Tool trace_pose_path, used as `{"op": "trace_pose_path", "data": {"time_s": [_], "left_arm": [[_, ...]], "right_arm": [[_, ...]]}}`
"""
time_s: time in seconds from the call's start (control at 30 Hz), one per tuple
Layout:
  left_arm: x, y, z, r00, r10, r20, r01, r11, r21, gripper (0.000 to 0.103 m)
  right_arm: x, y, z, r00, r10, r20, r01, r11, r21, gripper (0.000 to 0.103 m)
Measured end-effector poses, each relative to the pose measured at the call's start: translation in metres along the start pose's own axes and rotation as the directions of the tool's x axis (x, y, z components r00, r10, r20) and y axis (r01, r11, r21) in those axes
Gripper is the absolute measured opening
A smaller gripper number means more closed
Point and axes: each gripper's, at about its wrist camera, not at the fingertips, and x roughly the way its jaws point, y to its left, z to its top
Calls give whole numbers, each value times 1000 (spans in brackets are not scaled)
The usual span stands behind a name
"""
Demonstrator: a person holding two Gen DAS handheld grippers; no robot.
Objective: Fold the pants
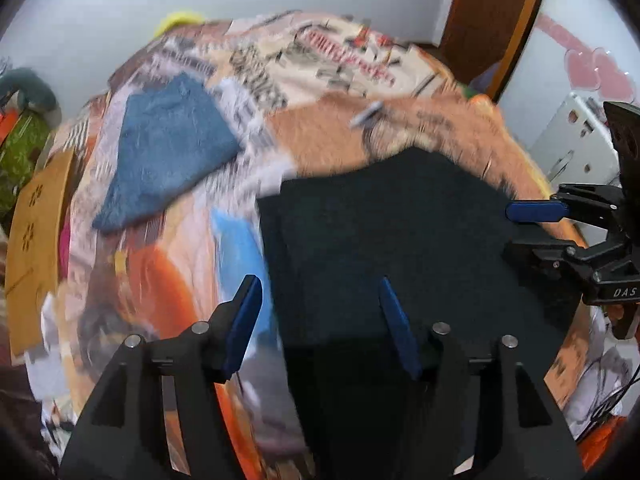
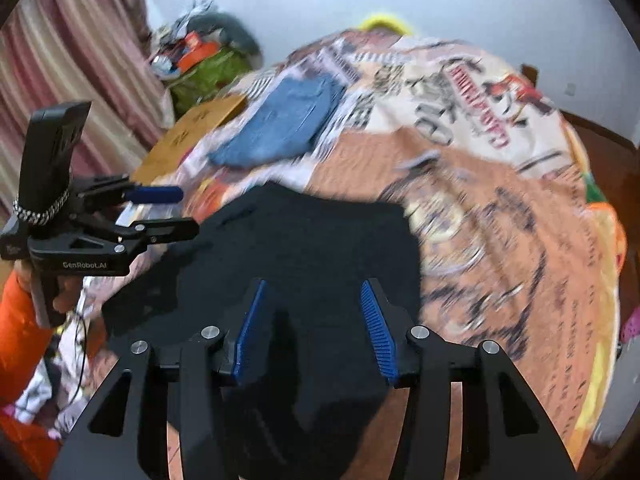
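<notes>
Dark black pants (image 1: 400,220) (image 2: 312,240) lie folded into a flat block on a printed bedspread (image 1: 340,128) (image 2: 500,220). My left gripper (image 1: 319,284) (image 2: 186,212) hangs open above the block's left edge, and its blue pads touch nothing. My right gripper (image 2: 314,284) (image 1: 510,230) stands open over the near part of the black cloth, with the fabric below the pads and not pinched. A hand in an orange sleeve (image 2: 16,320) carries the left gripper. Both views are motion-blurred.
Folded blue jeans (image 1: 168,152) (image 2: 284,120) rest further back on the bed. A brown cardboard sheet (image 1: 36,240) (image 2: 192,136) sticks out past the bed's left side, near a green bag (image 2: 208,72). A wooden door (image 1: 492,12), a striped curtain (image 2: 60,60) and cables (image 1: 608,400) surround the bed.
</notes>
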Motion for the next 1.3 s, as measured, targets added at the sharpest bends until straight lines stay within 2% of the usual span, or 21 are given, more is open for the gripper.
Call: {"op": "trace_pose_path", "data": {"time_s": [0.1, 0.27, 0.43, 0.63, 0.73, 0.8, 0.9, 0.97, 1.07, 1.17, 1.3], "left_arm": [[4, 5, -23, 1000, 4, -11, -4, 999, -47, 71], [-8, 6, -42, 1000, 12, 21, -11, 997, -71, 72], [-17, 6, -55, 999, 25, 30, -23, 997, -69, 74], [-24, 18, -75, 1000, -8, 1, 8, 994, -110, 78], [-26, 25, -81, 1000, -26, -4, 25, 989, -148, 78], [-28, 27, -84, 1000, -22, -4, 21, 986, -163, 78], [-33, 32, -79, 998, 62, -17, -64, 985, -158, 77], [-37, 40, -71, 996, 91, -14, -92, 980, -179, 77], [-44, 55, -53, 998, 59, 11, -54, 969, -241, 77], [-44, 58, -36, 999, 13, 37, -3, 965, -264, 77], [-29, 46, -17, 996, -81, 27, 85, 962, -258, 77]], "right_arm": [[12, 4, -20, 999, -25, -30, 24, 1000, -7, 45], [2, 0, -35, 1000, -20, 8, 19, 999, 50, 45], [-9, 3, -44, 999, -46, 26, 45, 998, 53, 45], [-23, 1, -60, 997, -58, 45, 55, 996, 75, 45], [-29, -3, -67, 997, -64, 40, 60, 993, 101, 53], [-33, -10, -73, 999, -36, 40, 31, 990, 138, 53], [-38, -14, -77, 999, -16, 41, 8, 985, 172, 54], [-42, -13, -76, 998, -35, 46, 27, 986, 164, 54], [-44, -11, -69, 997, -62, 50, 55, 989, 135, 55], [-47, -14, -58, 995, -75, 65, 66, 988, 137, 55], [-46, -22, -45, 994, -71, 88, 56, 985, 162, 65]]}}
